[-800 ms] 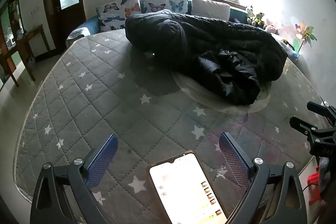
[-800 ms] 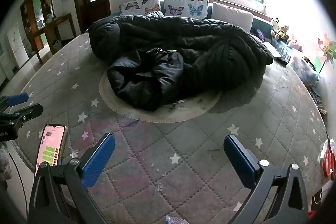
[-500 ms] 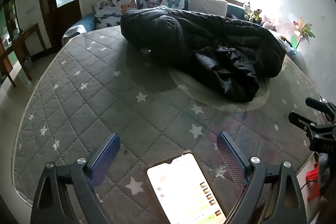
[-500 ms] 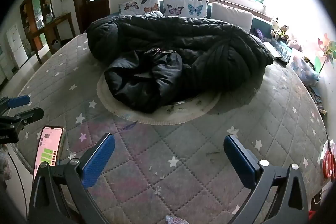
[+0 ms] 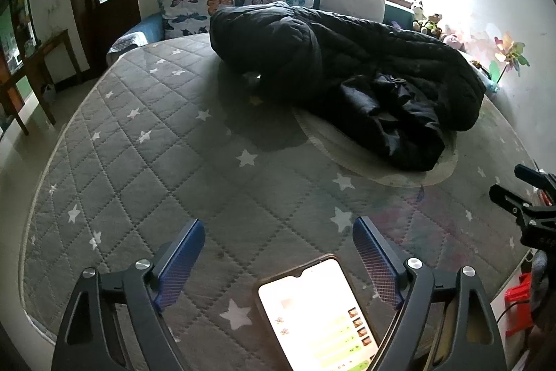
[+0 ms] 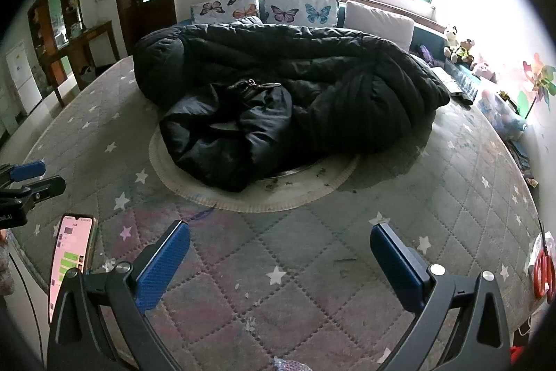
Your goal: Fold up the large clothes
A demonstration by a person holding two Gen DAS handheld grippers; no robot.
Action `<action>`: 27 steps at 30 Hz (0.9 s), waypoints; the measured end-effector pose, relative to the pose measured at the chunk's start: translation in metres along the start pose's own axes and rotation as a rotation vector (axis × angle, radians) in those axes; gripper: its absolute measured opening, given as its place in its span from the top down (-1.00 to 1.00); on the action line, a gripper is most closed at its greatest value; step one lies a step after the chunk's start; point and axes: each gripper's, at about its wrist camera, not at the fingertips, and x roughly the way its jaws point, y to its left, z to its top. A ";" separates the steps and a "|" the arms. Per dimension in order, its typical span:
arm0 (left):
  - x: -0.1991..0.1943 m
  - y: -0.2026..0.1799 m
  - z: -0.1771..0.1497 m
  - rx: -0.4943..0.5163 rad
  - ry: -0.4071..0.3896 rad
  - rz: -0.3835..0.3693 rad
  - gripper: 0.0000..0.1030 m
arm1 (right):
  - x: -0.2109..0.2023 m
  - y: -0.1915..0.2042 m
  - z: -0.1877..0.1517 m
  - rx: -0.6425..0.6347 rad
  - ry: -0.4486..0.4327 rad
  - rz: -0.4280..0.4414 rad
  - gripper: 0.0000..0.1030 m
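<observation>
Reading any writing here is not possible for you: the phone (image 5: 316,315) lying face-up at the near edge of the mattress (image 5: 146,162) has its screen lit with chat-style rows and green bubbles, but the text is too small to make out, and a marking on the body of the left tool as seen in the right wrist view is cut off and unreadable.

Your left tool (image 5: 278,252) stands wide open with nothing between its blue pads; the phone lies below and between its arms. Your right tool (image 6: 279,256) is likewise wide open and holds nothing, over bare quilted mattress near the front edge.

The large black padded coat (image 6: 295,99) lies bunched in a heap toward the far side of the mattress, part of it resting on a round pale mat (image 6: 257,193). It is well apart from both tools.

Around it you have butterfly-print cushions (image 6: 299,7) and a plain white cushion (image 6: 378,23) along the far edge under the window, soft toys (image 6: 460,49) and a pinwheel (image 6: 537,82) at the right edge, and small debris scattered on the mat and mattress.
</observation>
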 end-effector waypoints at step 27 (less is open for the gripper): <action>0.006 0.002 0.009 0.012 0.011 -0.020 -0.74 | 0.003 -0.006 0.006 0.030 -0.009 -0.006 -1.00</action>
